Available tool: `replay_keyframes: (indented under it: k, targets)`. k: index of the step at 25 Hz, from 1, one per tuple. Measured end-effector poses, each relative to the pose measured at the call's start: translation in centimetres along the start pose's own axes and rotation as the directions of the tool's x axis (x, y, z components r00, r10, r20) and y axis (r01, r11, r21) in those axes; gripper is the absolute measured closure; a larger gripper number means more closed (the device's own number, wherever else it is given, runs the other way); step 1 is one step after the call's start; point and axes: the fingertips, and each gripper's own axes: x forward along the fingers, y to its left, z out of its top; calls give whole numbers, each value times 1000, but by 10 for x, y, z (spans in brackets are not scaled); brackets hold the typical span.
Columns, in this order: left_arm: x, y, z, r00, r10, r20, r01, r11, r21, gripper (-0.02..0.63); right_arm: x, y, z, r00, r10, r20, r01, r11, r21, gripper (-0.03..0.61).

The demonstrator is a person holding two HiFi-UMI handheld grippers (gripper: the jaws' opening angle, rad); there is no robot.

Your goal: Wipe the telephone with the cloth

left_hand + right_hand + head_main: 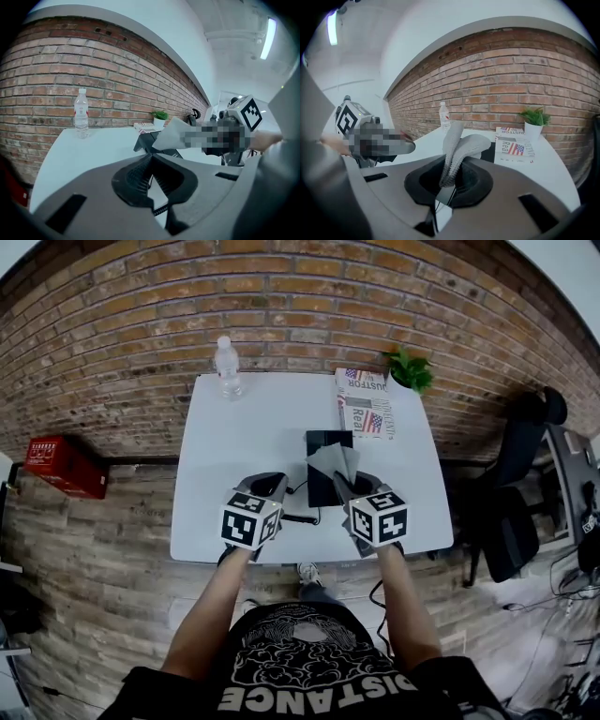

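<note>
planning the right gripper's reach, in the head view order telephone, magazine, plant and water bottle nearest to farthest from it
From the right gripper, shut on the cloth:
1. telephone, just ahead, centre
2. magazine, farther back, to the right
3. plant, back right corner
4. water bottle, back left, on the opposite side

Bright, even light off a ceiling strip (270, 37), only soft shadows, heavy fisheye warp with black corners, close-up stuff kinda blurry.
</note>
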Motion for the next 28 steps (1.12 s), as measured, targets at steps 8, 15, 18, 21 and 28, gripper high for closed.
replay_keyframes:
  k: [8, 15, 18, 21, 28]
  targets:
    - [16, 4, 12, 999, 33, 3, -33, 999, -7, 607, 10, -31, 44, 999, 17, 43, -15, 999, -51, 566]
    - [29, 9, 20, 998, 67, 7, -67, 998, -20, 607, 33, -61, 70, 999, 21, 27, -18, 995, -96, 566]
    - [34, 12, 23, 997, 80, 7, -79, 997, -23, 607, 48, -68, 70, 1000, 22, -16, -24, 988, -153, 566]
    - [37, 16, 25, 996, 91, 9, -91, 995, -29, 607, 62, -73, 66, 998, 19, -60, -30, 979, -201, 566]
    - [41, 22, 27, 994, 108, 11, -108, 994, -32, 607, 89, -82, 49, 985, 31, -172, -75, 964, -257, 566]
